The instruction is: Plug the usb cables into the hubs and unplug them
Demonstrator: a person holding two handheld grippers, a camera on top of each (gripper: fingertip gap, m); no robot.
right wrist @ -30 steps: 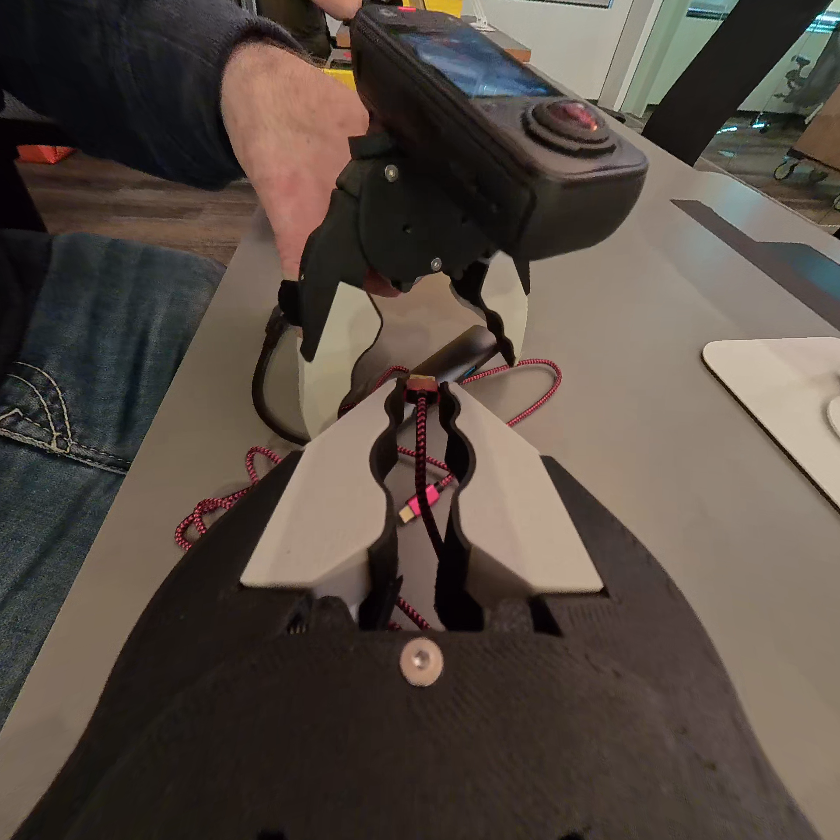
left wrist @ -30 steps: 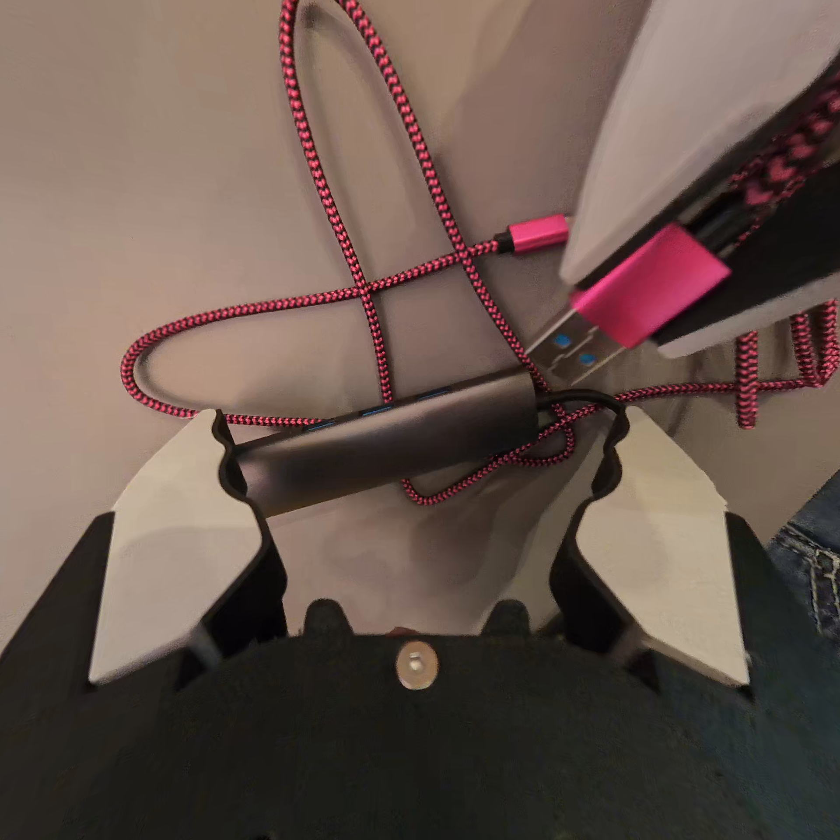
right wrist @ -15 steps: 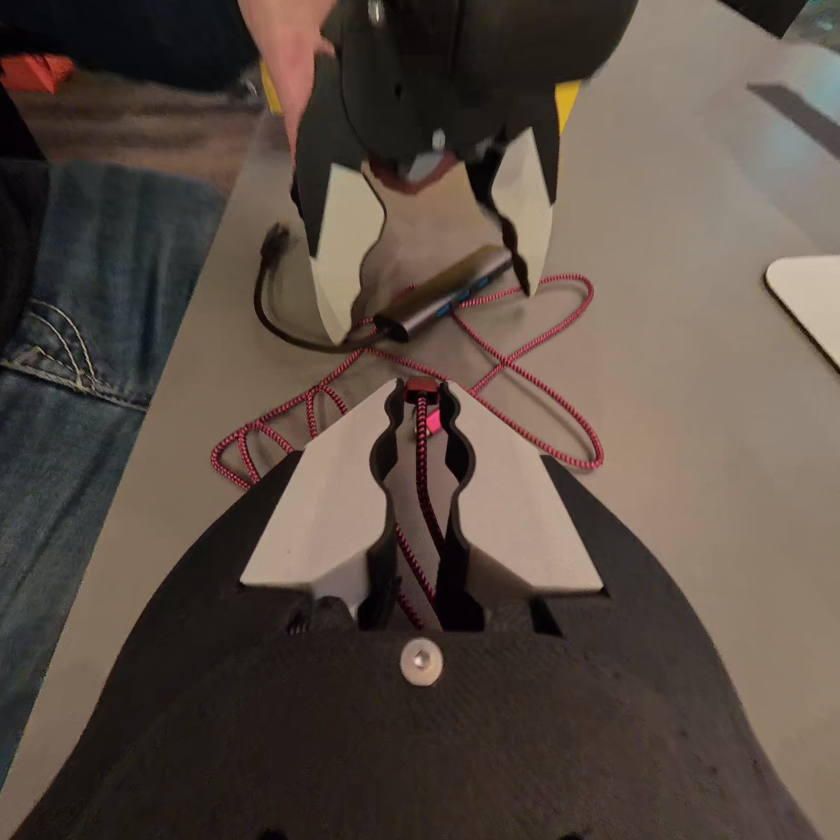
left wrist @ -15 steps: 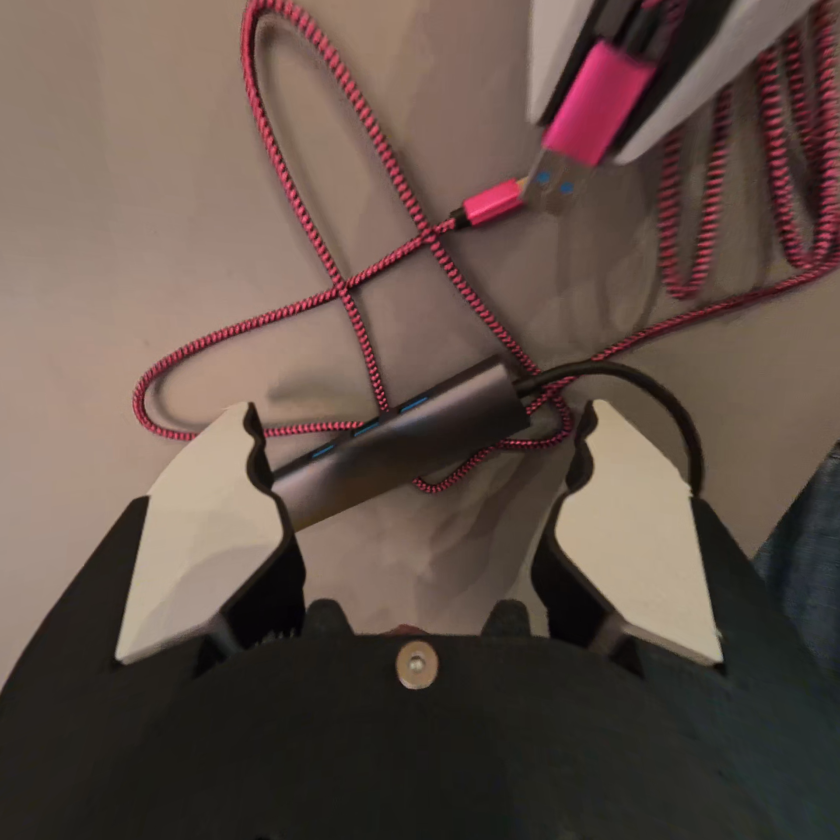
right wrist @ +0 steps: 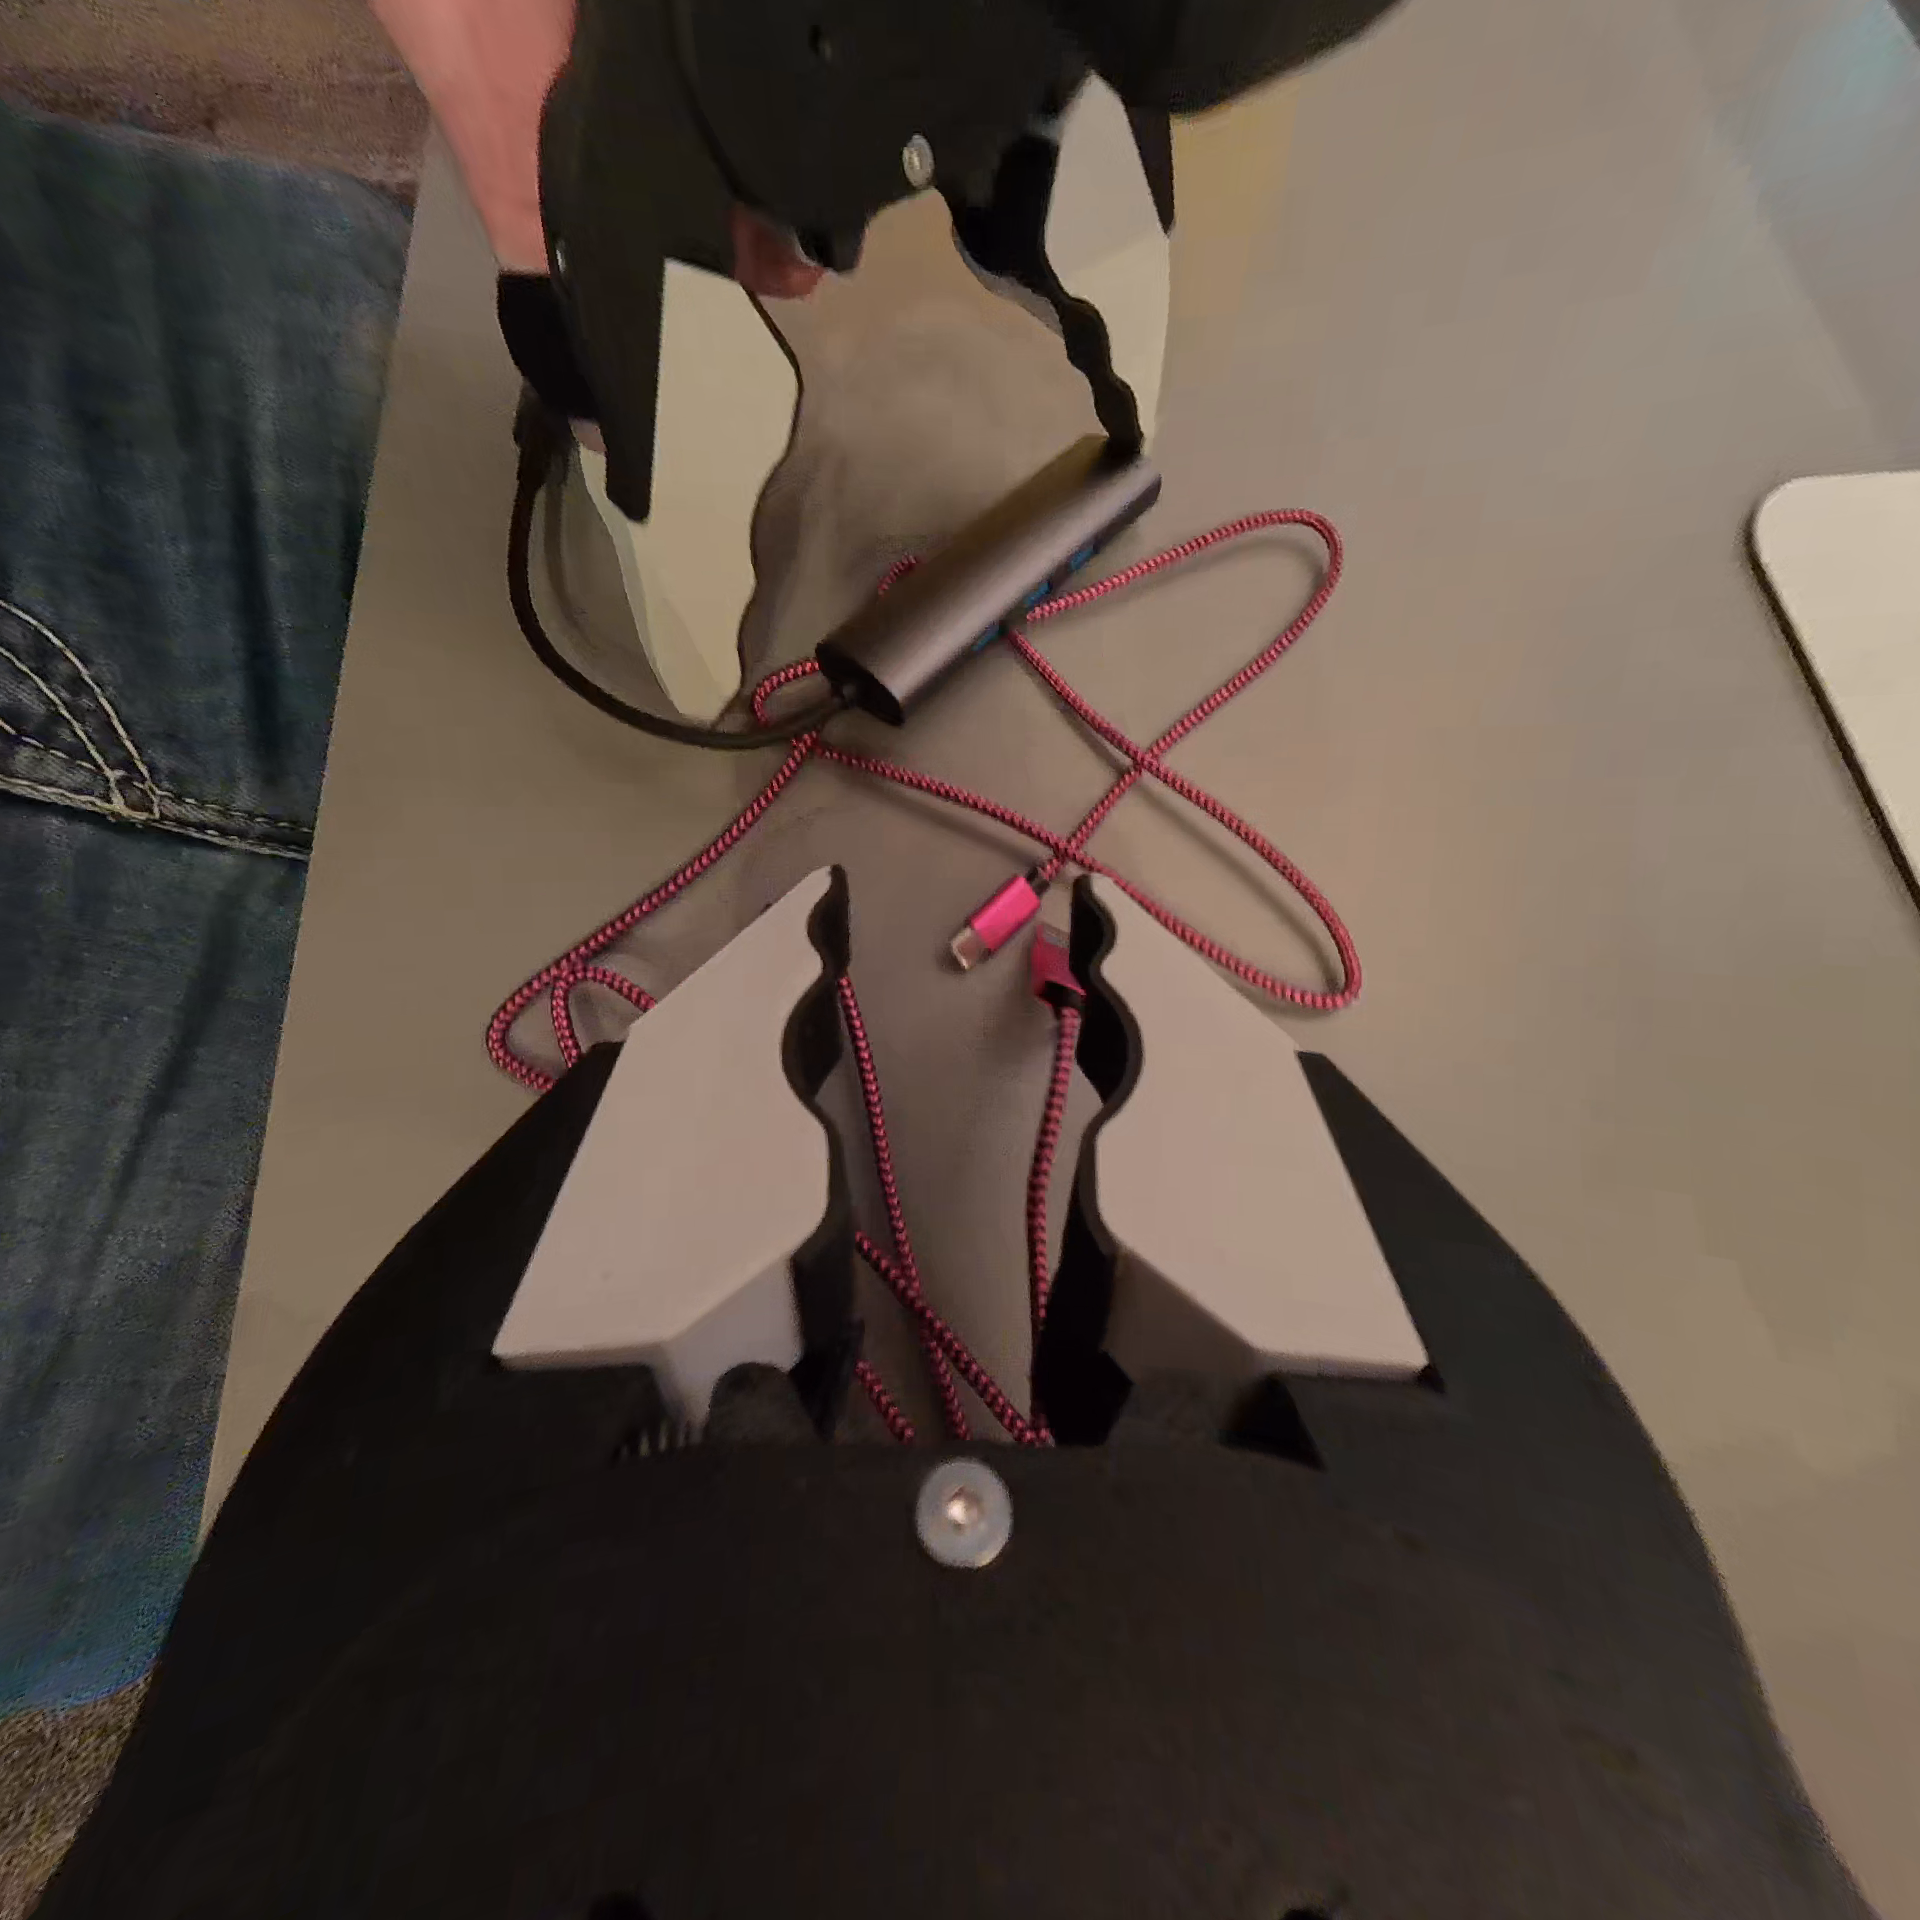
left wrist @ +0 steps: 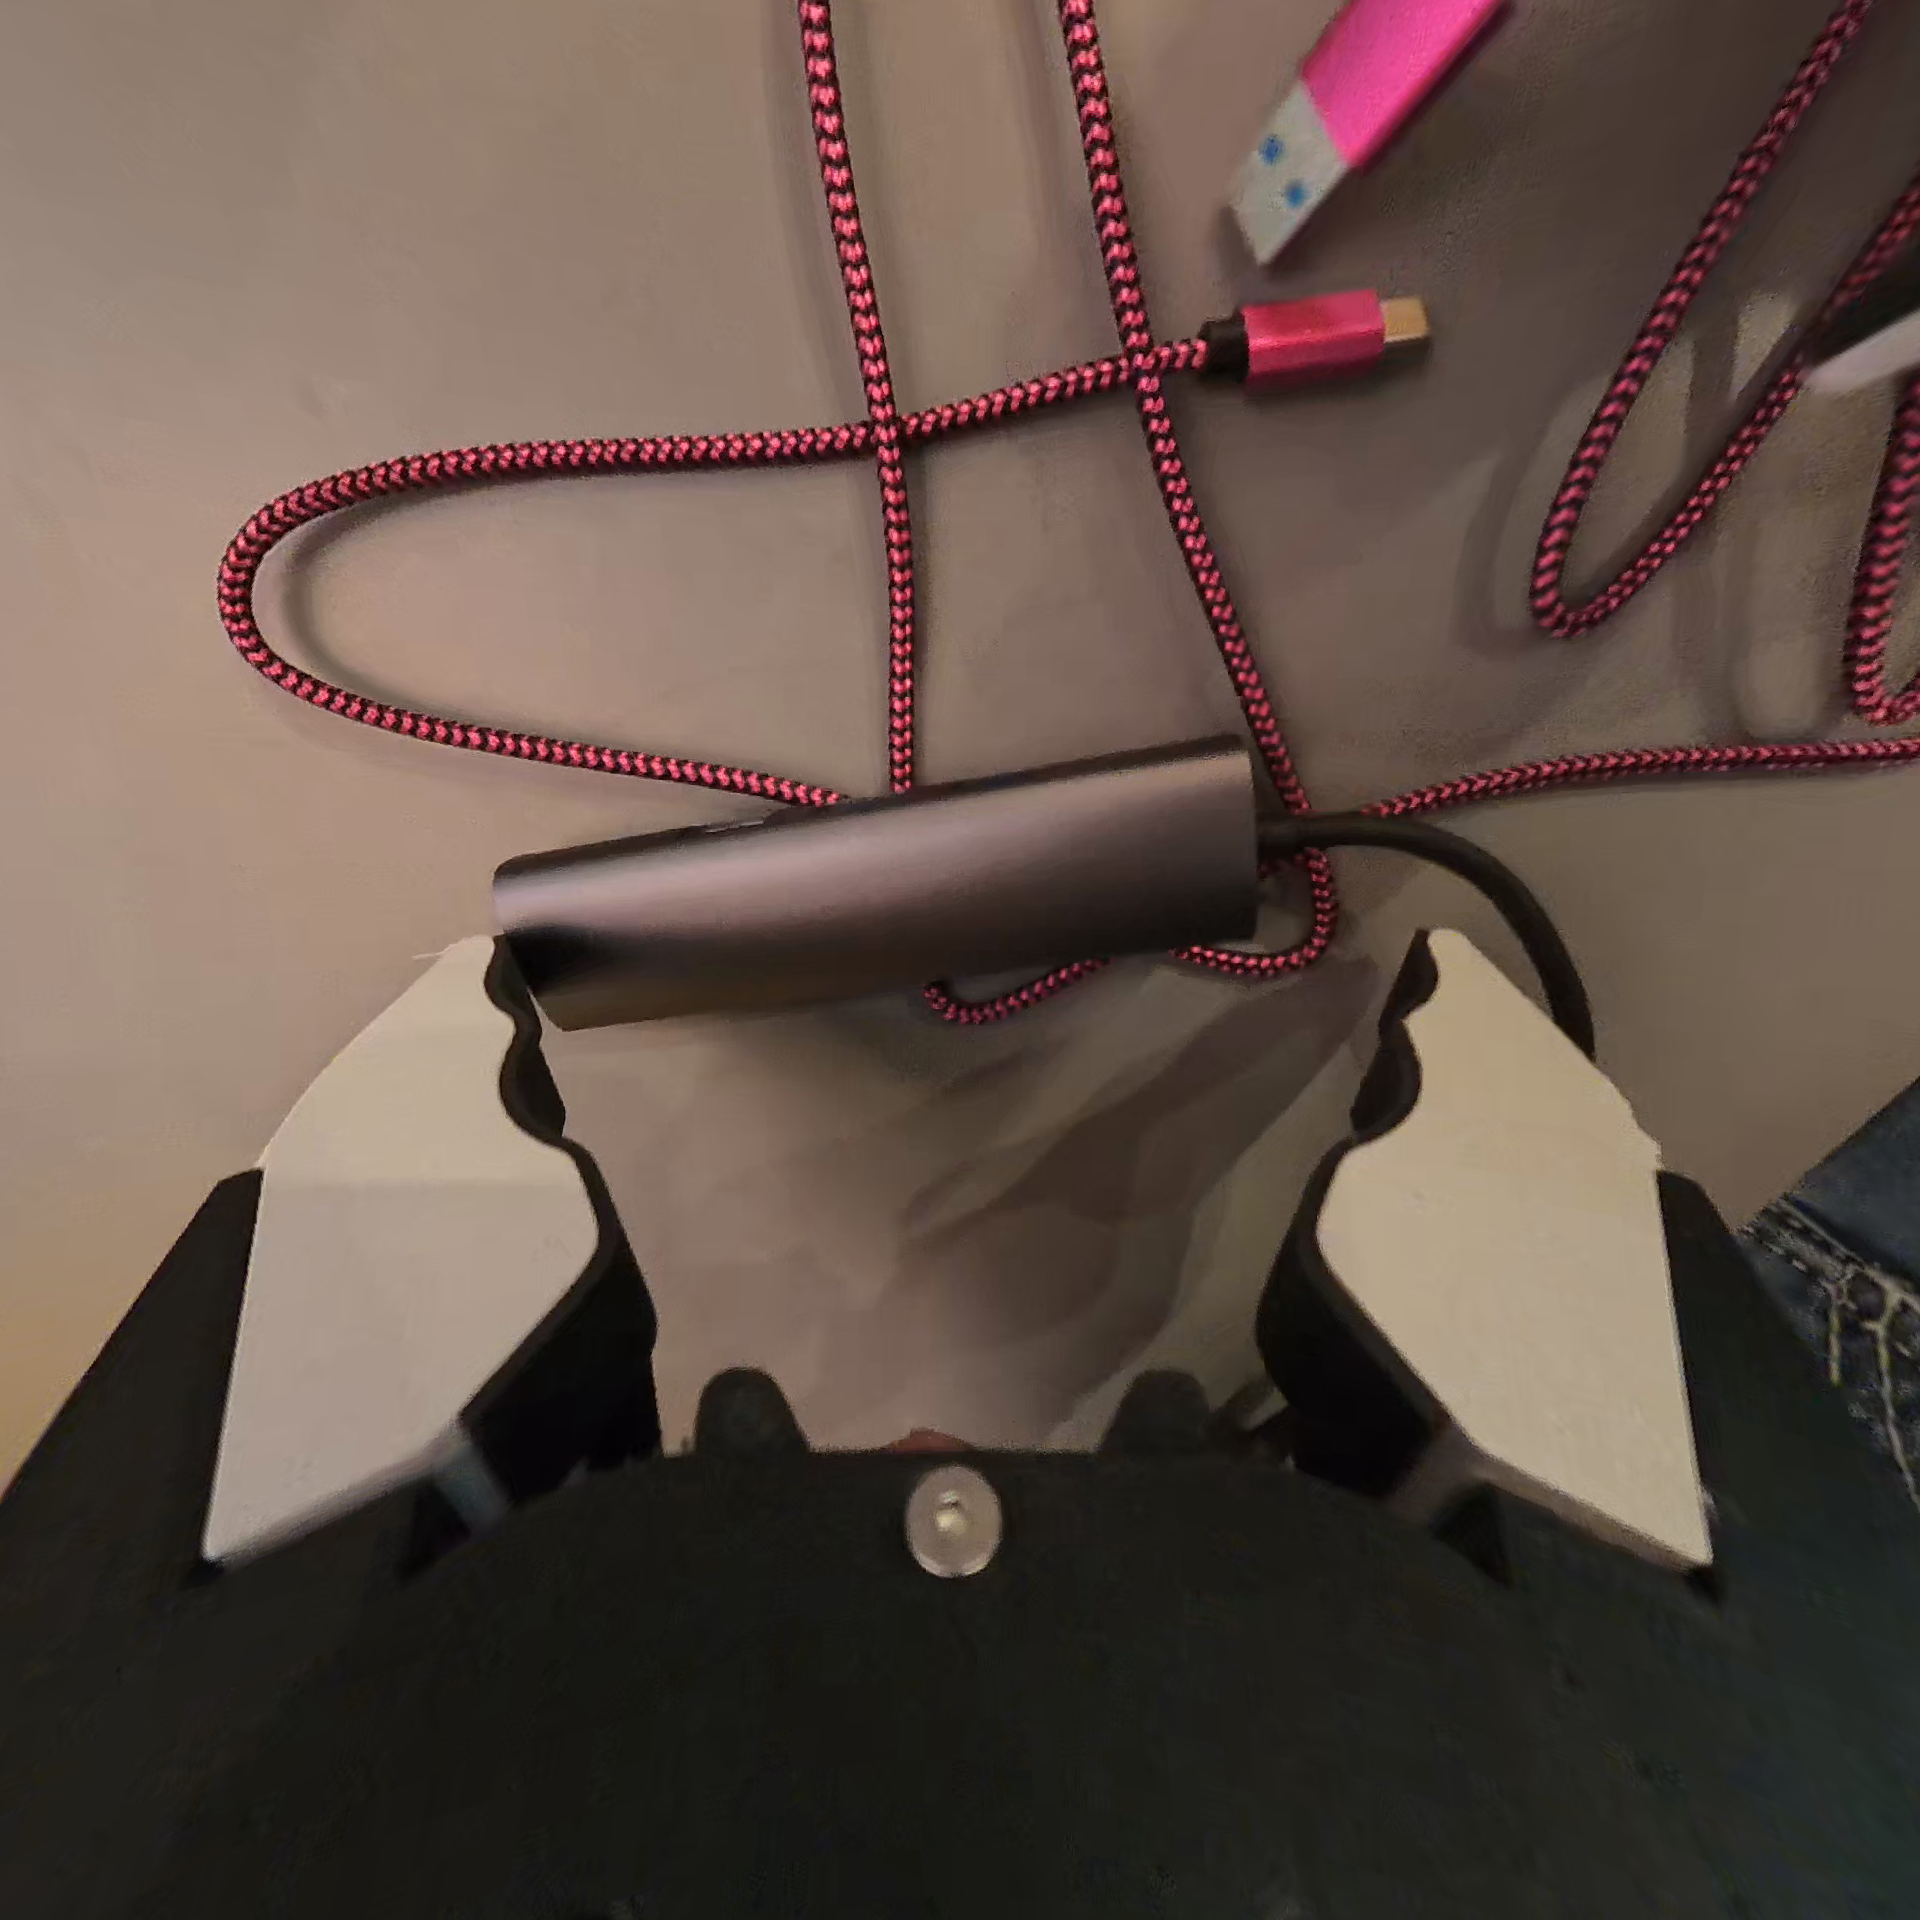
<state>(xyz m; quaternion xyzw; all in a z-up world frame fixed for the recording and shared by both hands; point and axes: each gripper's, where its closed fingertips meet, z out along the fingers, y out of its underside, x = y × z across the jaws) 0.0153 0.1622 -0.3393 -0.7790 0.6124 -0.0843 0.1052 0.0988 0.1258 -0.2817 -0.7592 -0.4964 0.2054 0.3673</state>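
The grey hub [left wrist: 883,894] lies on the grey table [left wrist: 416,260], on top of loops of the pink and black cable [left wrist: 644,457]. No plug is in it. The left gripper [left wrist: 956,966] is wide open around the hub, one finger tip touching its end. The big pink plug [left wrist: 1351,125] hangs just above the table beside the right gripper's [right wrist: 956,914] finger. That gripper is partly open and grips nothing. The small pink plug [left wrist: 1314,338] lies close by.
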